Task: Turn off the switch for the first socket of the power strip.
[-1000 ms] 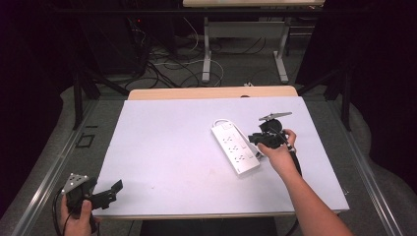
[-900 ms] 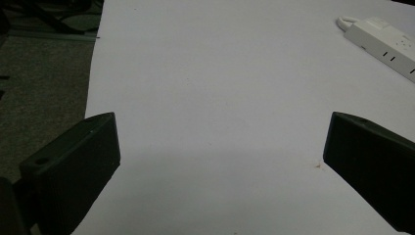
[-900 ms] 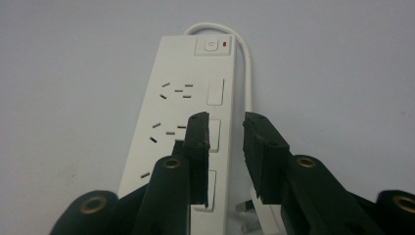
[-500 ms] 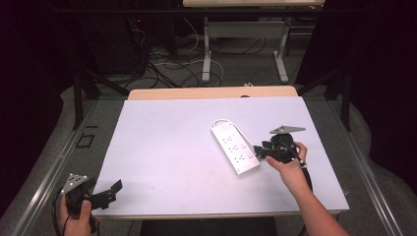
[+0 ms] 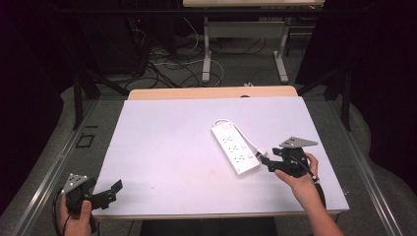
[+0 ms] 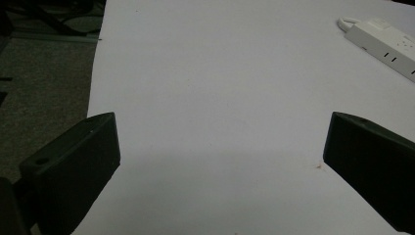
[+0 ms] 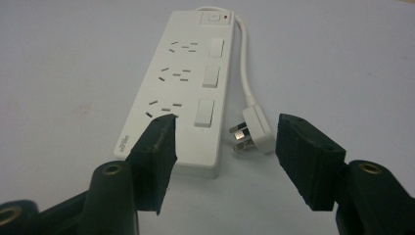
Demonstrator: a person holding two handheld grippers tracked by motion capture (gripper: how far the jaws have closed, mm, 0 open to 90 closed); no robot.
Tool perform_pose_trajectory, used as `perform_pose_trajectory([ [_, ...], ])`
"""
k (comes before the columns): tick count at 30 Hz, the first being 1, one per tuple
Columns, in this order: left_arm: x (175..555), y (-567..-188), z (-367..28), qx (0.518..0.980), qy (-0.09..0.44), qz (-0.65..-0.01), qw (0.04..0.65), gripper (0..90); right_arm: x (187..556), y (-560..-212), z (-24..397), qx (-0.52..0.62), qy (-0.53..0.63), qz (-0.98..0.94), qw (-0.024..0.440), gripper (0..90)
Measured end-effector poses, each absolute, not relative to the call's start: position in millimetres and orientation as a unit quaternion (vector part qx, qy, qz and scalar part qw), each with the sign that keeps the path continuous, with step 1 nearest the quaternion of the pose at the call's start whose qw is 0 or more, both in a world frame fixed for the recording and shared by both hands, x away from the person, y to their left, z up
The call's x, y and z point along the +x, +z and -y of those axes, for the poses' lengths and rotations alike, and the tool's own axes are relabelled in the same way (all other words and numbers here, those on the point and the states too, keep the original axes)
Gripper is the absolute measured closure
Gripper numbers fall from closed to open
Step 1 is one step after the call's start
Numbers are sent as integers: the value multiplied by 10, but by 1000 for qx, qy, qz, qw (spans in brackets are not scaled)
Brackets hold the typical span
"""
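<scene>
power strip and plug lie free in front of my right gripper

at the lower left of the high view i see my left gripper point(image 5: 105, 192), matte black and blocky with a grey three-cornered plate on top, held at the near corner of the table point(image 5: 162, 147). in the left gripper view its jaws stand wide apart with nothing but the smooth, pale, flat table top between them.

moving right, past the middle of the high view, the power strip point(image 5: 235, 147) lies flat on the table, a long white plastic bar with rounded corners, set on a slant. the right gripper view shows three rows of slotted sockets, three rectangular rocker switches beside them, and a thin white cord curling from its far end.

just right of the strip's near end lies the plug point(image 7: 250, 129), a white wedge-shaped body with bare metal pins, resting on the table.

at the lower right of the high view is my right gripper point(image 5: 264, 161), pointing at the strip's near end. its jaws have just been opening; they stand apart, nothing pressed between the rough-edged pads.
</scene>
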State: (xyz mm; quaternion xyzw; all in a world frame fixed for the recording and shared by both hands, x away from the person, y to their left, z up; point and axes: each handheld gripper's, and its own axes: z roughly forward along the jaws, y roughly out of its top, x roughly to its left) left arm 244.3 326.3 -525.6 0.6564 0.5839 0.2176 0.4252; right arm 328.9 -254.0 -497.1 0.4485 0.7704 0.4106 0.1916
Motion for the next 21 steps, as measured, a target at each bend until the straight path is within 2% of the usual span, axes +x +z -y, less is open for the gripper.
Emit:
perform_pose_trajectory([
  [8,2442,-5254,-3259,657,219,-583,425,1,3120,-5002,2657,466,414,-756,200,273],
  [9,2445,-5255,-3259,657,221,-582,426,1,3087,-5013,2711,470,413,-753,205,222],
  [18,2444,-5255,-3258,657,222,-582,425,1,2996,-5069,2897,492,414,-733,223,148],
  [21,2446,-5255,-3260,657,223,-581,425,1,2963,-5119,2973,509,416,-717,232,98],
])
